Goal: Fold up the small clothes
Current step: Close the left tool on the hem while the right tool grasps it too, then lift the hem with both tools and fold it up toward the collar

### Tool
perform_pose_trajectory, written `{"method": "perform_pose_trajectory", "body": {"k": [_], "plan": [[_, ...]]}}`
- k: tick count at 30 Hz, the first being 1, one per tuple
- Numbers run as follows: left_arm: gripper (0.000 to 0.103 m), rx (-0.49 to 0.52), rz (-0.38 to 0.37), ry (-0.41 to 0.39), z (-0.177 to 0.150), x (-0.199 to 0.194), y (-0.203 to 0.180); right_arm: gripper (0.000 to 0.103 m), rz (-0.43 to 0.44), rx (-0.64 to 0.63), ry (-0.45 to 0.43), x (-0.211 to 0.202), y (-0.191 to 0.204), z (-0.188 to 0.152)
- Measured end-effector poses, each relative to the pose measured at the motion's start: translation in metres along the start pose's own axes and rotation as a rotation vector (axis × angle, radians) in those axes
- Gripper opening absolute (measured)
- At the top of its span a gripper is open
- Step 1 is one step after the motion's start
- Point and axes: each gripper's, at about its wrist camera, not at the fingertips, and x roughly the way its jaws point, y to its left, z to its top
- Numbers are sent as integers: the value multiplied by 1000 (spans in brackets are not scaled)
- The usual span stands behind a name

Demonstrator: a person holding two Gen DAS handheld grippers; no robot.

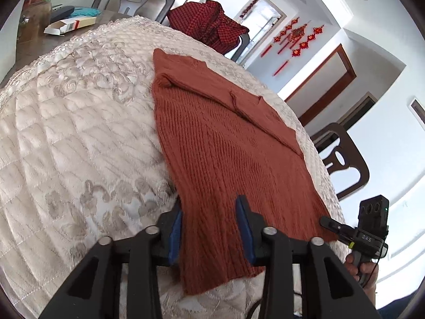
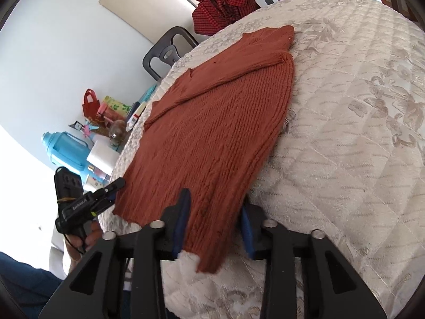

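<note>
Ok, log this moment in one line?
phase: pre-grasp | left tongs: open, astride sweater hem corner | right tongs: open, astride other corner | sweater: flat on quilt

- The table carries a cream quilted cover (image 1: 79,122) with a pale flower pattern.
- On this cover lies a rust-brown knitted sweater (image 1: 217,143), spread flat (its near hem reaches the table edge).
- Past the cover, on the bare brown tabletop (image 1: 34,45), lies an open white carton (image 1: 70,25).
</note>
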Motion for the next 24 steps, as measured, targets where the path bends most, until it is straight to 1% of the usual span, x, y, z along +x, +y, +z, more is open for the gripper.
{"method": "perform_pose_trajectory", "body": {"k": [1,2,3,6,8,9,11,13,17,20,24], "plan": [[30,3,3,3,-2,-1,1,16,-5,-1,7,0,-1,-2],[26,3,1,7,-4,-2,2,12,-9,0,12,-1,-2,-4],[25,0,-3,12,-5,-3,3,8,-14,0,15,-1,-4,-6],[19,-4,-11,17,-4,-1,3,8,-5,10,10,-1,-6,-6],[10,-6,-24,27,-4,1,4,7,-1,6,7,1,-5,-3],[9,-11,-28,29,-3,1,5,7,0,1,5,2,-4,-1],[8,-11,-25,13,-2,-3,6,7,2,-8,0,1,-2,0],[8,-8,-32,-22,0,-15,7,7,14,-12,-13,-6,-1,-1],[7,-2,-37,-72,1,-40,9,7,78,-3,-80,-29,-6,-6],[7,11,-28,-81,-1,-54,8,7,107,5,-122,-46,-8,-11],[7,15,-24,-70,-5,-58,9,6,134,-8,-124,-54,-5,-18]]}}
